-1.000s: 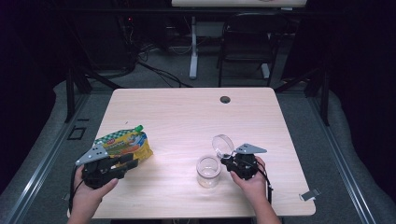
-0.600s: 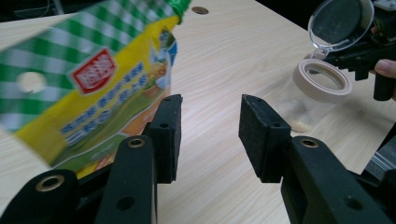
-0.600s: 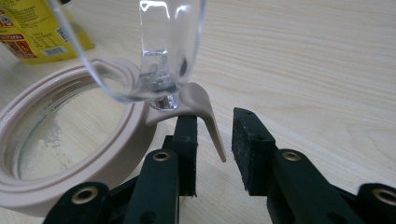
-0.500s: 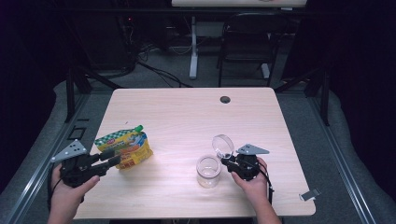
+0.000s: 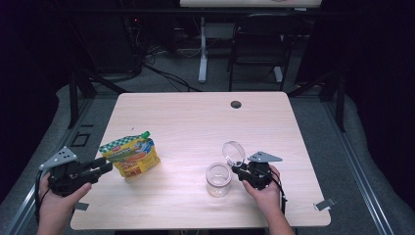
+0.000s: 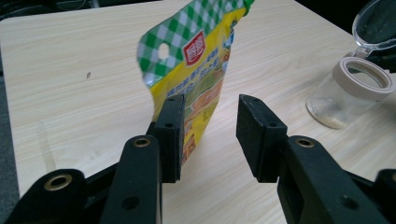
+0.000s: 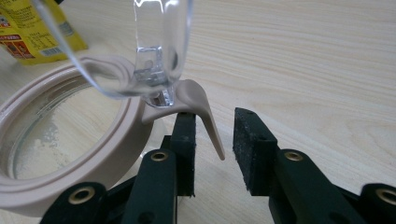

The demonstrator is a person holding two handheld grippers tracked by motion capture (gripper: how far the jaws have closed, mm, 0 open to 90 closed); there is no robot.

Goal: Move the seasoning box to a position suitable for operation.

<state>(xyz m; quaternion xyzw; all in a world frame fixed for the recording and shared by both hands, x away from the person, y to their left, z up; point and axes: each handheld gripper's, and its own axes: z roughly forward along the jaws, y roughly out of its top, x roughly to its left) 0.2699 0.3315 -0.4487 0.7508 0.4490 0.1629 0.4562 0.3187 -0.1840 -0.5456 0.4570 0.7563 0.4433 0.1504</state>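
Both grippers part-open, nothing clamped. Left gripper jaws just narrowed slightly, pouch ahead at table's left. Right gripper jaws just widened, straddling jar's beige clasp tab, lid flipped up.

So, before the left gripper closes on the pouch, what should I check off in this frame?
1. Yellow and green-checked stand-up pouch upright: ok.
2. Left gripper jaws open, having just been closing a little: ok.
3. Pouch between the jaws: not ok; its edge lies by one jaw, the gap beside it bare.
4. Clear glass jar open, its clear hinged lid raised: ok.
5. Right gripper gripping the jar's beige tab: not ok; jaws apart.
6. Jar contents: cannot tell beyond pale residue.
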